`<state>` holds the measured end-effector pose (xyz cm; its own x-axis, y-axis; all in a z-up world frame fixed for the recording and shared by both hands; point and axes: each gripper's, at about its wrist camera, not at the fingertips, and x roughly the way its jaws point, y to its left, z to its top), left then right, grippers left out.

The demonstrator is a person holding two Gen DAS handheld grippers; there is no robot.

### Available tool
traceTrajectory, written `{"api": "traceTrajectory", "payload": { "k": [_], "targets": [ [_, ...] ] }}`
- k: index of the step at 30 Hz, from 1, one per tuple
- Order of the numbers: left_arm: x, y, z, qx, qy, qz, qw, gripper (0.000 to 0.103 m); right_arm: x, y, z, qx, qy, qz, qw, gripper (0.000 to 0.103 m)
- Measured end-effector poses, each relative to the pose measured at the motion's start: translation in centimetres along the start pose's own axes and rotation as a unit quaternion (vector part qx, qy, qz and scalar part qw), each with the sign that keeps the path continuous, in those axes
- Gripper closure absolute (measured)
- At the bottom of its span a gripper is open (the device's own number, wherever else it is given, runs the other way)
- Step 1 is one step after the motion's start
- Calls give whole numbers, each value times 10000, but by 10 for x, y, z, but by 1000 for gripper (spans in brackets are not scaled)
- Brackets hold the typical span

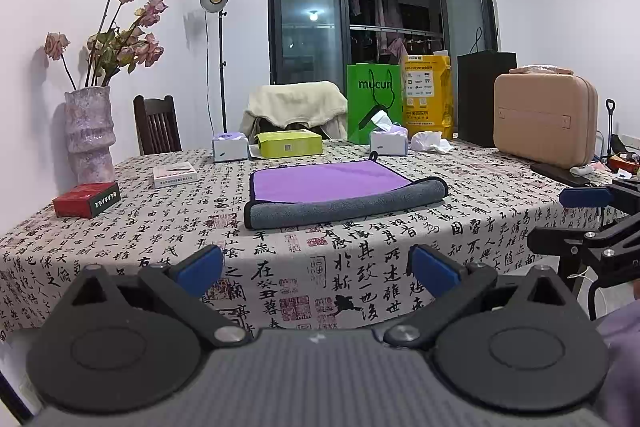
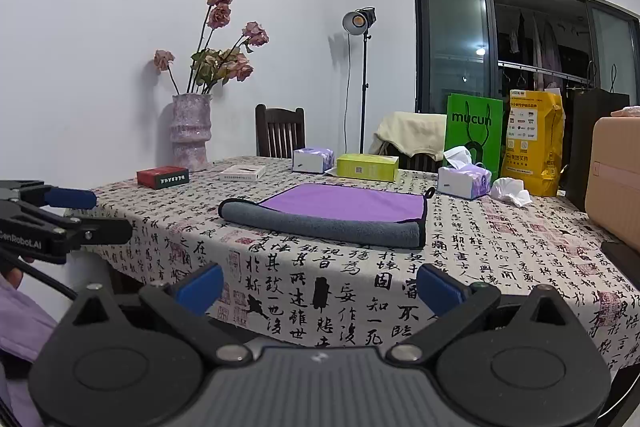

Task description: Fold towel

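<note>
Both tongs, left tongs (image 1: 316, 269) and right tongs (image 2: 320, 285), hang spread and empty at frame bottom, clear of the towel (image 1: 340, 193), which lies mid-frame on the tabletop (image 1: 460, 227), its near edge already rolled over.

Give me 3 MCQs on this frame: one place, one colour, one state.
1. Where does the red rectangular cardboard box sit?
A. near the mottled pink ceramic vase
B. on the towel
C. beside the tan hard case

2. What colour is the upper face of the purple-and-grey microfibre towel?
A. green
B. purple
C. yellow

3. How are the left tongs and right tongs?
A. both shut on the towel
B. one open, one shut
C. both open, holding nothing

Key: A, the box lies at the vase's end of the table; B, purple shows above the grey folded strip; C, both gaps are wide and short of the towel.
</note>
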<state>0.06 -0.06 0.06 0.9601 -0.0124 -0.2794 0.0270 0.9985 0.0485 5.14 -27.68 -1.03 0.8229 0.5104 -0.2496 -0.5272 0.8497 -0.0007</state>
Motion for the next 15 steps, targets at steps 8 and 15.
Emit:
{"api": "traceTrajectory", "payload": {
  "k": [8,15],
  "targets": [
    [1,0,0,-2,12,1,10000,0,1,0,-1,1,12,1,10000,0],
    [1,-1,0,2,21,1,10000,0,1,0,-1,-5,25,1,10000,0]
  ]
}}
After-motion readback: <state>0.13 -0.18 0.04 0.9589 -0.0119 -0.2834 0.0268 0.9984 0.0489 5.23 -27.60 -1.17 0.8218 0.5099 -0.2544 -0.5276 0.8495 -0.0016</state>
